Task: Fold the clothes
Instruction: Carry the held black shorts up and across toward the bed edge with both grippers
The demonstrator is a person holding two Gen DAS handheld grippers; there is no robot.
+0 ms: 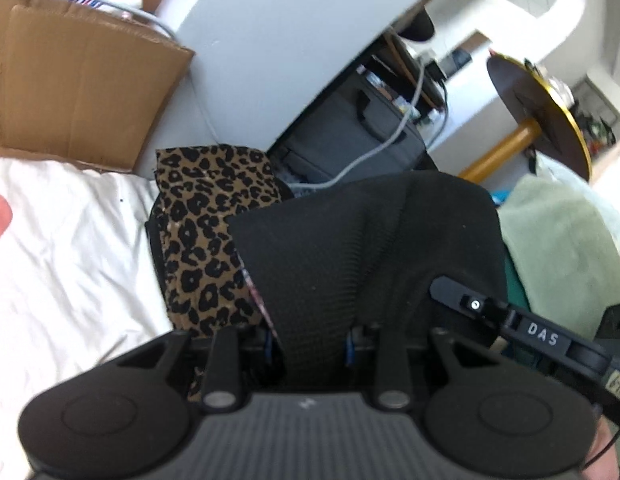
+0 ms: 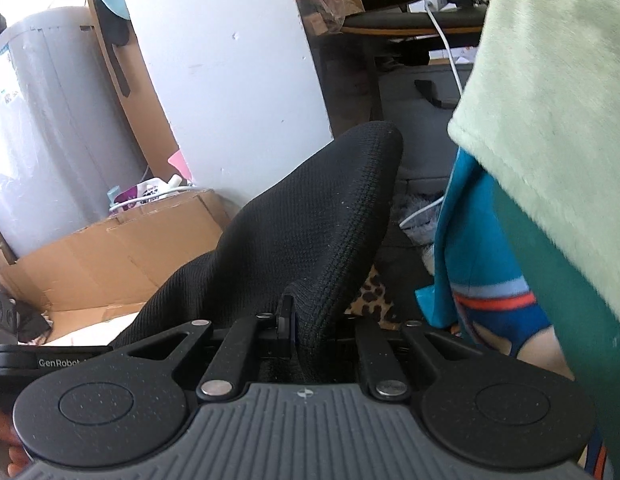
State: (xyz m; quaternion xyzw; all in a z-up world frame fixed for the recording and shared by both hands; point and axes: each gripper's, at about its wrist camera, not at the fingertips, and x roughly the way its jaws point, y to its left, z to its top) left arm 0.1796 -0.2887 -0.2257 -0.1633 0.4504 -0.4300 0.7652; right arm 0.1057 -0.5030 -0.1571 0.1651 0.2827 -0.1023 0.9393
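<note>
Fingers of left gripper (image 1: 313, 344) clamped on thick bunch of black knit garment (image 1: 365, 240); right gripper (image 2: 298, 332) fingers pinched nearly together on another edge of it. Garment held up between both, sagging, not flat. Fold looks barely begun, judged; leopard-print piece (image 1: 214, 232) lies on white bedsheet (image 1: 70, 248), fold state unclear. Left view only: bedsheet, round table (image 1: 541, 112). Right view only: pale green fleece (image 2: 549, 120), teal cloth (image 2: 469, 248), white cylinder (image 2: 42, 120).
</note>
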